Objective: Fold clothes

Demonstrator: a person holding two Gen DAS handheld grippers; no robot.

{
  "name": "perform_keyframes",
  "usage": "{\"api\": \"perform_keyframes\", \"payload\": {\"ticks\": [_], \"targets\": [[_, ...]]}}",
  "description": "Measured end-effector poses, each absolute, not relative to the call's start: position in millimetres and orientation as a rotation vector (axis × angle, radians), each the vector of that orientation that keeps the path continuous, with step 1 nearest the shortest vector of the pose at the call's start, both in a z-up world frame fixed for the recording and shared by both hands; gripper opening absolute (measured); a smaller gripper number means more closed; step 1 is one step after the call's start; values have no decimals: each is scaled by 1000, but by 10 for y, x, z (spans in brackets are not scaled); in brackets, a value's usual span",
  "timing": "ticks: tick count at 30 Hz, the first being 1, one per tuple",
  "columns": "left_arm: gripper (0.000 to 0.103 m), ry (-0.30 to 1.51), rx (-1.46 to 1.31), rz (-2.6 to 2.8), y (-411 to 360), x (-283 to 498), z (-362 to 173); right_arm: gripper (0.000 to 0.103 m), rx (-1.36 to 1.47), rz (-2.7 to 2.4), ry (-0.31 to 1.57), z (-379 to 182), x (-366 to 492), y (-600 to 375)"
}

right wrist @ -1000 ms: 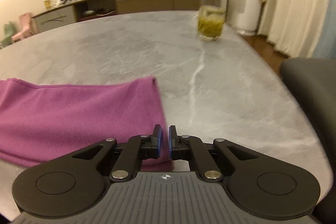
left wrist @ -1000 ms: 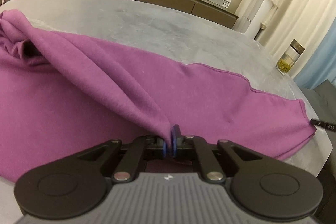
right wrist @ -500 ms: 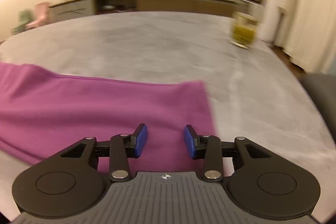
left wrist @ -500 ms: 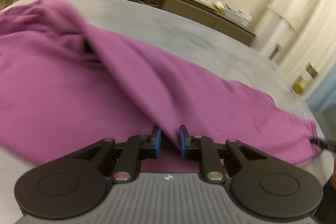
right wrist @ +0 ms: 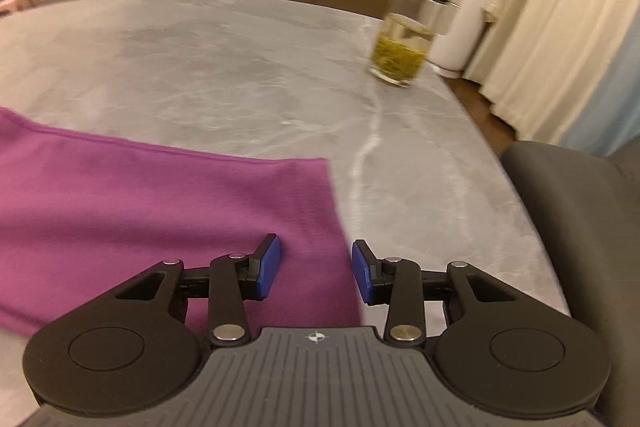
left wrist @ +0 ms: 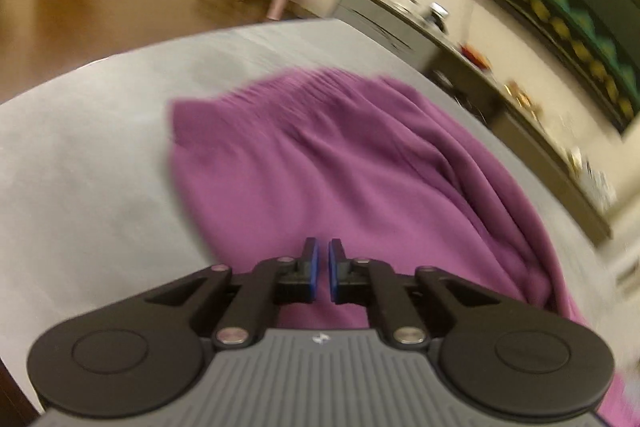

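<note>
Left gripper (left wrist: pixel 320 269): jaws closing, down to a thin slit, nothing between the pads; it hangs over the cloth (left wrist: pixel 352 163) with no grip on it. Picture is blurred, so treat the pad gap as rough.

Right gripper (right wrist: pixel 315 269): jaws about half open, empty, straddling the cloth's near right corner; the side edge runs just inside the right pad (right wrist: pixel 362 277).

Cloth lies spread on the table (right wrist: pixel 224 67), creased on its far side in the left view, its ribbed end near the far-left table edge.

My read: both hands are regrasping for the next fold. To do it well:
- left must reopen before going down, then pinch the near cloth edge, not mid-panel
- right drops straight onto the corner, takes every layer
- lift both together and keep the edge taut

Glass (right wrist: pixel 400 53) stands beyond the cloth, far right, well apart from it. Keep the swing short of it.
</note>
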State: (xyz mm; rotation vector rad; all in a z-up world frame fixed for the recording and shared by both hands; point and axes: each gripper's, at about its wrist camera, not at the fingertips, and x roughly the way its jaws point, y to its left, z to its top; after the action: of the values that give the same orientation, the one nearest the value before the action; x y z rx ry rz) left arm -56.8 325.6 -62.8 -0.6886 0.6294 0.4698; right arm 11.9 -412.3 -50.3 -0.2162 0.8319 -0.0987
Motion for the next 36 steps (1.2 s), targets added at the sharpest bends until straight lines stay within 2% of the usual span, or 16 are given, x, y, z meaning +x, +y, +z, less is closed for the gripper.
{"api": "perform_keyframes", "payload": {"ticks": [1,6,10,12,16,17,19,24,28,30,32,35,36], "targets": [[10,618,-707,508,3347,-574,-614,41,-231,-123,838,-507,154,-4131],[11,522,-837,419,3601,-427,-398,42,-444,-300,899,-438,425,-3839],[13,495,-775,274,3572,0,-160,44,-347,-154,714,277,478,-2946],[14,532,-710,277,3539,250,-223,48,-348,45,677,495,535,-2159],[13,613,-697,295,3633,408,-526,70,-415,417,632,665,598,-569],[13,630,-697,287,3673,384,-594,78,-431,494,618,676,630,-204],[12,643,-700,276,3722,336,-669,84,-444,626,616,667,731,485],[10,633,-739,216,3860,248,-756,89,-423,785,657,468,1321,1964],[5,628,-786,194,3975,297,-831,89,-352,766,801,168,1899,2680],[3,625,-799,179,4029,324,-858,77,-346,777,884,30,2063,2856],[3,619,-820,160,4084,325,-892,26,-359,788,956,-92,2193,2979],[3,615,-835,145,4117,355,-911,5,-368,802,887,55,2132,2957],[3,614,-837,142,4123,365,-910,5,-361,806,852,131,2099,2937]]}}
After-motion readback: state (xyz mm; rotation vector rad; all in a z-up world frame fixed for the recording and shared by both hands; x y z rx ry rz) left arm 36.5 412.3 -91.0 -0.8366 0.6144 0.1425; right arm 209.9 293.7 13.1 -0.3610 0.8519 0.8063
